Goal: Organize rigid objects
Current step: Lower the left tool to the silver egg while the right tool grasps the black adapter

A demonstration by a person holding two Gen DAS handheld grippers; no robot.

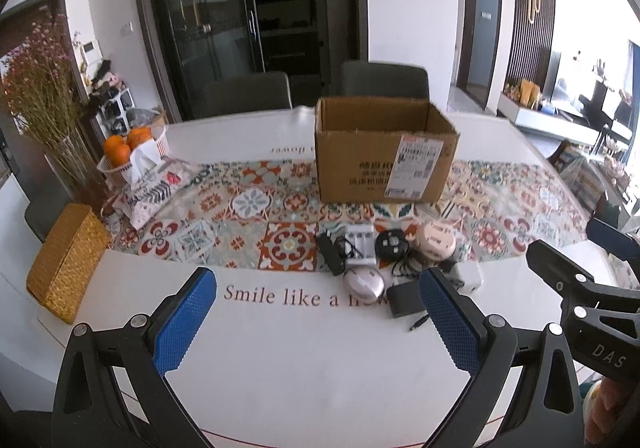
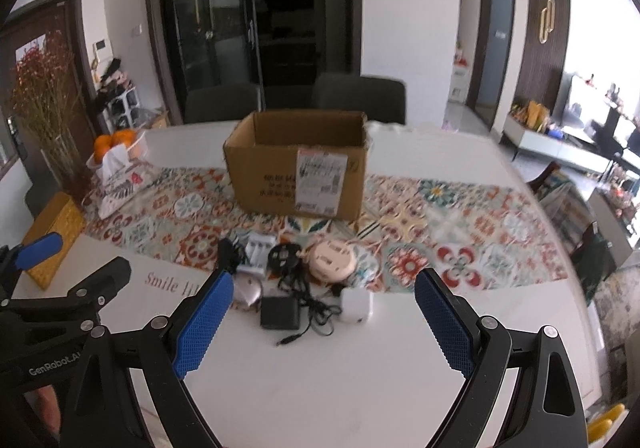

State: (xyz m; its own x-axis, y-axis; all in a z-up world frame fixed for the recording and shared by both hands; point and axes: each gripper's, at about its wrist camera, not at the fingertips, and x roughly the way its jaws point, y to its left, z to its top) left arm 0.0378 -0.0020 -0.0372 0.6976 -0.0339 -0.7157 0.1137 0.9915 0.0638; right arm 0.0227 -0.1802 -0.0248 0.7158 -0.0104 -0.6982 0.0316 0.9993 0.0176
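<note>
- Two hand-held grippers hang above the white surface [image 1: 304, 360], both empty: we see the left hand-held gripper [image 1: 318, 324] with its blue pads spread wide at the bottom of its own view, and the right hand-held gripper [image 2: 322, 322] likewise spread wide in its view.
- In the left wrist view, the right hand-held gripper's black frame enters from the right edge; in the right wrist view, the left one enters from the lower left.
- We find an open cardboard box [image 1: 380, 155] upright in the upper centre of the frame, standing on a patterned table runner [image 1: 248, 215], with a shipping label on its near face.
- The small rigid objects cluster just below the box, at the runner's near edge:
  - a white battery charger [image 1: 360, 246] with a black plug adapter [image 1: 331, 254] just to its left;
  - a round black device [image 1: 390, 244] and a round pink case [image 1: 436, 242] to the charger's right;
  - a pale oval case [image 1: 363, 284] lower down, on the bare surface;
  - a black power brick [image 2: 280, 312] with a tangled cable [image 2: 316, 312], and a white cube charger [image 2: 357, 306] just right of it.
- At the left of the frame we note a woven yellow box [image 1: 68, 268], a tissue pouch [image 1: 150, 183], a basket of oranges [image 1: 128, 149] and a vase of dried flowers [image 1: 44, 95].
- Lettering printed on the surface reads "Smile like a", the rest hidden by objects.
</note>
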